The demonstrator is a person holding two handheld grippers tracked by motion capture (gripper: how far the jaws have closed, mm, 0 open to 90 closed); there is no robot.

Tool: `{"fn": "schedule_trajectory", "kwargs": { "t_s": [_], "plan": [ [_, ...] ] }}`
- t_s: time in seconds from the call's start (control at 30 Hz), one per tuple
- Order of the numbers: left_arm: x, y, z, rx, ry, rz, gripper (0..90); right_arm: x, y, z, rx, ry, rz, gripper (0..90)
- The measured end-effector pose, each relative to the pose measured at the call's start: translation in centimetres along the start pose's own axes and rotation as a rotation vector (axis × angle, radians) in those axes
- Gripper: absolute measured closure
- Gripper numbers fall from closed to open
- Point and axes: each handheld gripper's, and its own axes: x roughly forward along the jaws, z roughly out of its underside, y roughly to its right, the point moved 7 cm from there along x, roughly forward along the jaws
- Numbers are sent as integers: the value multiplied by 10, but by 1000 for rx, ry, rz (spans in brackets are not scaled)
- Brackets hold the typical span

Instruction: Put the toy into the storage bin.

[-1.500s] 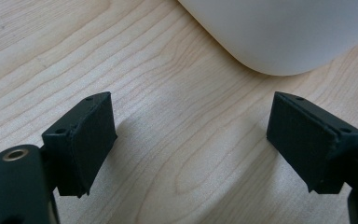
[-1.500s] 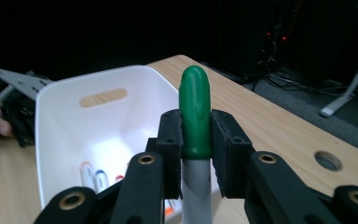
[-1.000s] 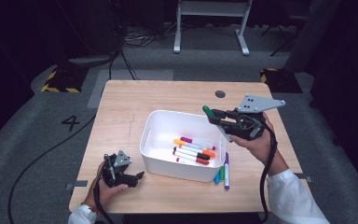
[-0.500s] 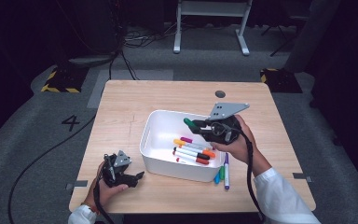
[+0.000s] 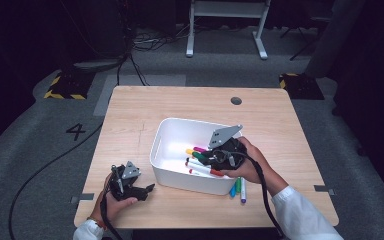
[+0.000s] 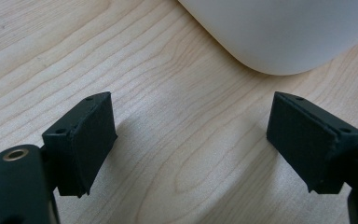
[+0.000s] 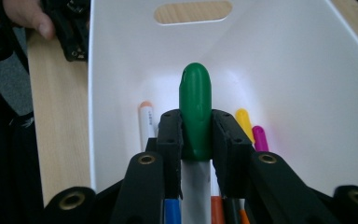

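Gripping a green-capped marker [image 7: 195, 116] between its two black jaws, the right gripper [image 7: 196, 135] hangs inside the white bin [image 7: 279, 70], the cap poking out ahead of the pads toward the bin's far wall and its handle slot. Below and beside the jaws lie other markers [image 5: 200, 165], an orange-tipped one to their left, yellow and magenta ones to their right. Two more pens [image 5: 240, 187] rest on the table [image 5: 180, 105] just behind the right hand, outside the bin. The left gripper [image 6: 191, 140] sits low over bare wood, jaws spread wide with nothing between them, the bin's rounded corner just ahead of them.
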Motion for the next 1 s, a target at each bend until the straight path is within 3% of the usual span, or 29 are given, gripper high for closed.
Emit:
{"fn": "schedule_trajectory", "kwargs": {
  "t_s": [0.33,0.67,0.77,0.93,1.0],
  "plan": [
    [0,0,0,-2,1,1,156,9,-12,10,-31,-82,-41,744],
    [0,0,0,-2,1,0,156,12,-14,16,-7,-68,-74,739],
    [0,0,0,-2,1,1,156,12,-12,16,-15,-58,-62,657],
    [0,0,0,-2,1,1,156,8,-8,15,9,-27,-28,600],
    [0,0,0,-2,1,1,156,4,-5,15,21,12,-8,574]
  ]
}}
